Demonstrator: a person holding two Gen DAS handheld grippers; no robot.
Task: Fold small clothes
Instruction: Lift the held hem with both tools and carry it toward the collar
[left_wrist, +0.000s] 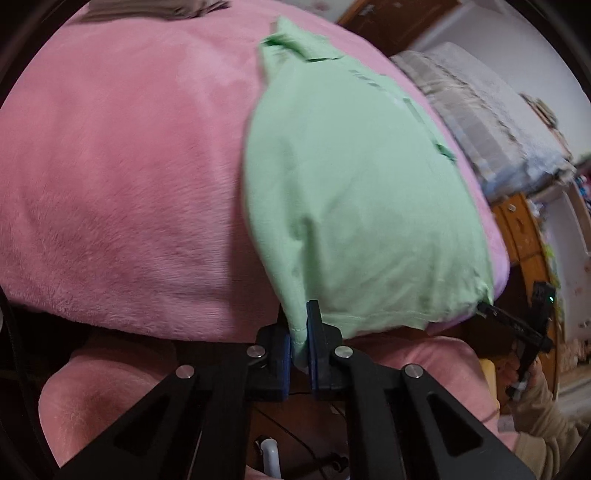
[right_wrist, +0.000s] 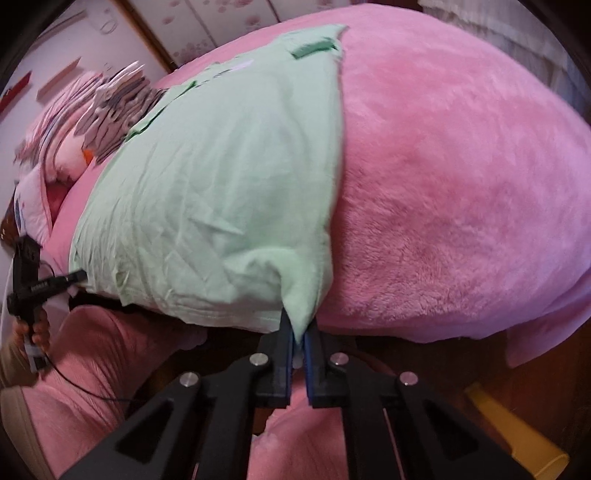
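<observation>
A small light green garment (left_wrist: 354, 192) with darker green trim lies flat on a pink fleece blanket (left_wrist: 122, 177). My left gripper (left_wrist: 300, 332) is shut on its near left hem corner, the cloth pinched between the blue pads. In the right wrist view the same green garment (right_wrist: 221, 177) stretches away, and my right gripper (right_wrist: 300, 336) is shut on its near right hem corner. Each gripper shows in the other's view at the far hem corner: the right gripper (left_wrist: 487, 308) in a person's hand, the left gripper (right_wrist: 79, 275) likewise.
The blanket's near edge (right_wrist: 406, 328) drops off just before the grippers. Striped folded cloth (right_wrist: 110, 99) lies beyond the garment. A grey checked cover (left_wrist: 476, 107) and a wooden cabinet (left_wrist: 524, 236) stand to the right. A yellow object (right_wrist: 517, 432) lies on the floor.
</observation>
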